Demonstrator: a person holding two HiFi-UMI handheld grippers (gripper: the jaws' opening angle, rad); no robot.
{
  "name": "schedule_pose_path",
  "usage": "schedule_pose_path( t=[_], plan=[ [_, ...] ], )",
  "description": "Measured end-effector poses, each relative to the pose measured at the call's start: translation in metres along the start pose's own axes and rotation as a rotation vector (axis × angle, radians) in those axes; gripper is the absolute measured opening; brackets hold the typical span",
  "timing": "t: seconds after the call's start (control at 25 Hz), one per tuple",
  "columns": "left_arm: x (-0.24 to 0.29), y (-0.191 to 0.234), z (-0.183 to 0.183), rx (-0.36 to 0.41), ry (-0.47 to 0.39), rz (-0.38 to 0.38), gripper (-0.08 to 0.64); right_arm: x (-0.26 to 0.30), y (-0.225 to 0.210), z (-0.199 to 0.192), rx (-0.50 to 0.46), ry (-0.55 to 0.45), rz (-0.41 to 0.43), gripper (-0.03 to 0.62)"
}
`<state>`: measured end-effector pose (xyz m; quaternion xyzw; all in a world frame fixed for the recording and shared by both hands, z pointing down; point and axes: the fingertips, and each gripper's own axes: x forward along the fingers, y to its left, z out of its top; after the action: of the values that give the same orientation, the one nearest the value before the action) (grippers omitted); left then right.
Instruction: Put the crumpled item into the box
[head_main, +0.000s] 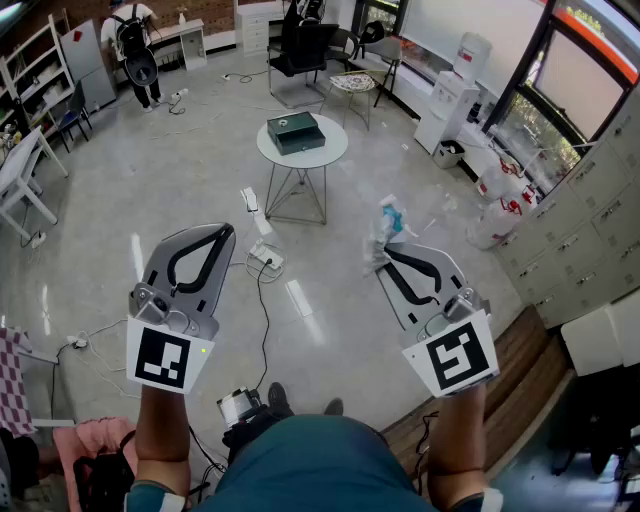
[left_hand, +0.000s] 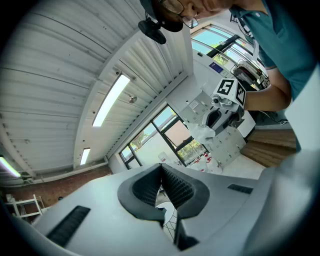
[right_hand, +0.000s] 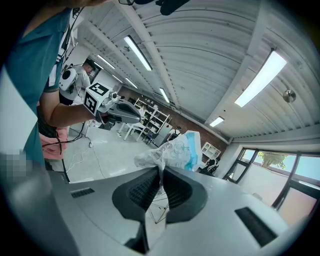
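Note:
My right gripper (head_main: 382, 252) is shut on a crumpled white and blue wrapper (head_main: 388, 226), which sticks out past the jaw tips; in the right gripper view the crumpled wrapper (right_hand: 171, 154) fans out above the closed pads. My left gripper (head_main: 222, 236) is shut with nothing between its jaws, and its own view shows the pads (left_hand: 161, 186) pressed together. A dark green box (head_main: 296, 132) lies closed on a small round white table (head_main: 335, 148), well ahead of both grippers. The left gripper view also catches the wrapper (left_hand: 202, 133) in the right gripper.
A power strip (head_main: 266, 258) and cables lie on the grey floor near the table's legs. Chairs (head_main: 300, 50) stand behind the table, a water dispenser (head_main: 448, 105) and water bottles (head_main: 495, 215) to the right, and cabinets (head_main: 590, 220) along the right wall. A person (head_main: 135, 45) stands far back left.

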<state>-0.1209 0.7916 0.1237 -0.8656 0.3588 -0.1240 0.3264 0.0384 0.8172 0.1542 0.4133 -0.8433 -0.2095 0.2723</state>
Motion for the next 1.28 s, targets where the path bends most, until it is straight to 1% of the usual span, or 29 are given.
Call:
schedule_pose_path(
  t=[0.36,0.6,0.8,0.96,1.12,1.28],
  plan=[
    [0.018,0.02,-0.043,-0.033,-0.01,-0.026,0.018,0.048,-0.002,-0.006,0.016,0.018,-0.002,0.051],
    [0.018,0.054,-0.08,-0.045,-0.021,-0.052,0.02,0.094,0.003,0.012,0.029,0.03,-0.008,0.051],
    [0.021,0.081,-0.108,-0.055,-0.037,-0.059,0.018,0.134,0.005,0.028,0.039,0.026,0.002,0.051],
    [0.021,0.091,-0.129,-0.068,-0.041,-0.06,0.018,0.159,0.011,0.037,0.029,0.022,0.022,0.051],
    [0.031,0.105,-0.145,-0.082,-0.024,-0.057,0.018,0.185,0.0,0.04,0.023,0.015,0.042,0.051],
    [0.051,0.114,-0.159,-0.086,0.009,-0.037,0.02,0.209,-0.02,0.03,0.035,-0.015,0.072,0.051]
  ],
)
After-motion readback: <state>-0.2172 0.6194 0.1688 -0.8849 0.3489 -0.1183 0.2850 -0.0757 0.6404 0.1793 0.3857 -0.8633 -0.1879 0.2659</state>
